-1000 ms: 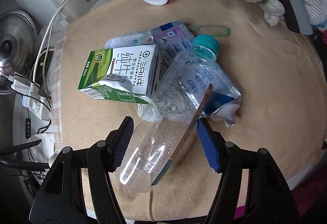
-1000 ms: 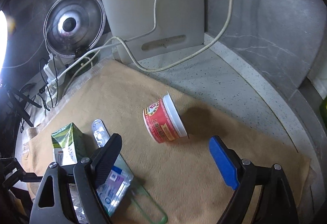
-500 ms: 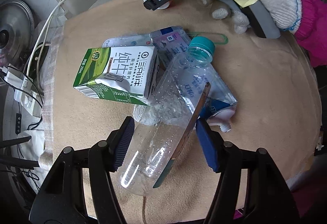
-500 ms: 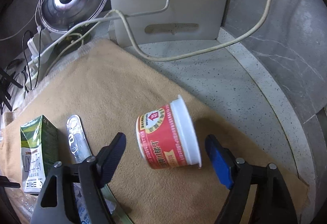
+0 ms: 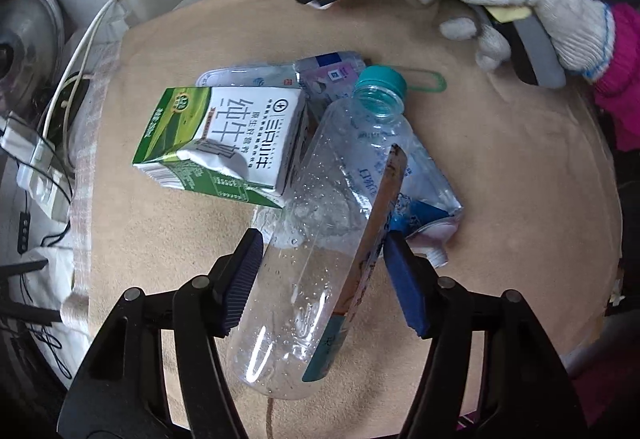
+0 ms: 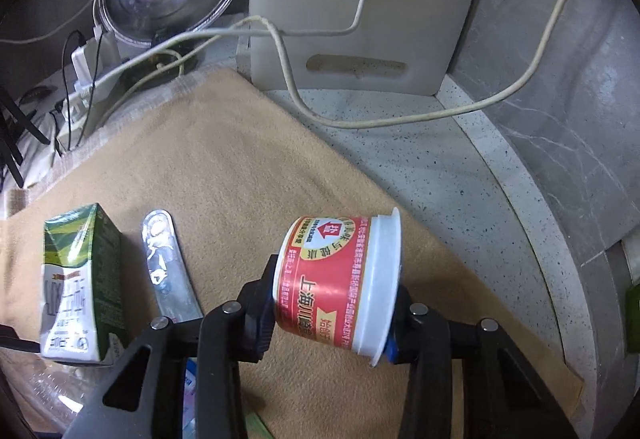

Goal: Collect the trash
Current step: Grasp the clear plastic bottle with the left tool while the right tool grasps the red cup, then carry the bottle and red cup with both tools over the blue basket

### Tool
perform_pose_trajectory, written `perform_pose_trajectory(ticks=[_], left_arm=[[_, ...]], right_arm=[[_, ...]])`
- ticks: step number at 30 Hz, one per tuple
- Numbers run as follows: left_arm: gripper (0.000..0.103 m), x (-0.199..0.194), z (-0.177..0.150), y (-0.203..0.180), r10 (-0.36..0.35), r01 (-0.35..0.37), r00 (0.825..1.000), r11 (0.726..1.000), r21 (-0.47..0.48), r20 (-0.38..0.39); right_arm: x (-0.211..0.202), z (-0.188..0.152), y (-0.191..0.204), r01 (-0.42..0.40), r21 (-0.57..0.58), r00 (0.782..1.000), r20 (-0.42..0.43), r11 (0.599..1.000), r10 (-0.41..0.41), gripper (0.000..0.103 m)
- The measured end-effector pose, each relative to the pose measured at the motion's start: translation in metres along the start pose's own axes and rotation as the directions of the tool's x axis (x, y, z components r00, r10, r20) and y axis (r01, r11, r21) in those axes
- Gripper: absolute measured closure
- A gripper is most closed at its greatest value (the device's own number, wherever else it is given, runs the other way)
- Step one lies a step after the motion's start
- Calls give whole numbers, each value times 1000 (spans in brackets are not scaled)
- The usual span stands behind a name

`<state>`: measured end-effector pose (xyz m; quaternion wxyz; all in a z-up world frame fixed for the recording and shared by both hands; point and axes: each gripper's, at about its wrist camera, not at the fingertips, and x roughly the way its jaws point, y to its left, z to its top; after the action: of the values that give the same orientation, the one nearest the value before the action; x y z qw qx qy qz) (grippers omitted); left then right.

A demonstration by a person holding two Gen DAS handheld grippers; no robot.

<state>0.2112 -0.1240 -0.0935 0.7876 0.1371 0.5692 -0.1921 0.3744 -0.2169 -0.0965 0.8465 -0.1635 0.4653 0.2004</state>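
Red paper wraps the white-rimmed plastic cup [image 6: 340, 283], which lies on its side clamped between the pads of the right claw [image 6: 330, 313], above the tan cloth [image 6: 224, 175] covering the bench. The left claw [image 5: 320, 277] stands apart around a clear plastic bottle with a teal neck [image 5: 332, 215], its pads not quite touching it. A green and white milk carton [image 5: 224, 143] leans just beside the bottle.
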Motion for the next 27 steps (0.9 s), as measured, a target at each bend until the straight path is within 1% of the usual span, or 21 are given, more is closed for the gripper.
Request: perform_pose_trajectory(ticks=[2, 4, 9, 12, 16, 19, 27], left_arm=[[41, -5, -3, 2, -5, 6, 1000, 1000, -23, 16], [41, -11, -7, 5, -32, 34, 999, 997, -64, 30], [44, -29, -23, 12, -67, 82, 993, 983, -164, 95], [45, -33, -34, 18, -98, 126, 987, 964, -235, 127], [46, -40, -46, 29, -158, 212, 971, 918, -334, 181], [47, -47, -51, 34, -164, 233, 964, 903, -363, 211], [49, -66, -61, 35, -156, 247, 953, 895, -371, 260]], right_arm=[[-10, -3, -4, -5, 22, 1000, 15, 1000, 4, 61], [-21, -5, -9, -6, 44, 1000, 31, 999, 5, 61], [-53, -22, -17, -37, 100, 996, 79, 994, 29, 61], [-68, -34, -18, -45, 126, 995, 97, 991, 33, 61], [-88, -52, -14, -47, 151, 993, 114, 987, 29, 61], [-102, -64, -13, -52, 169, 992, 123, 984, 32, 61], [-136, -92, -12, -84, 224, 988, 147, 971, 52, 61]])
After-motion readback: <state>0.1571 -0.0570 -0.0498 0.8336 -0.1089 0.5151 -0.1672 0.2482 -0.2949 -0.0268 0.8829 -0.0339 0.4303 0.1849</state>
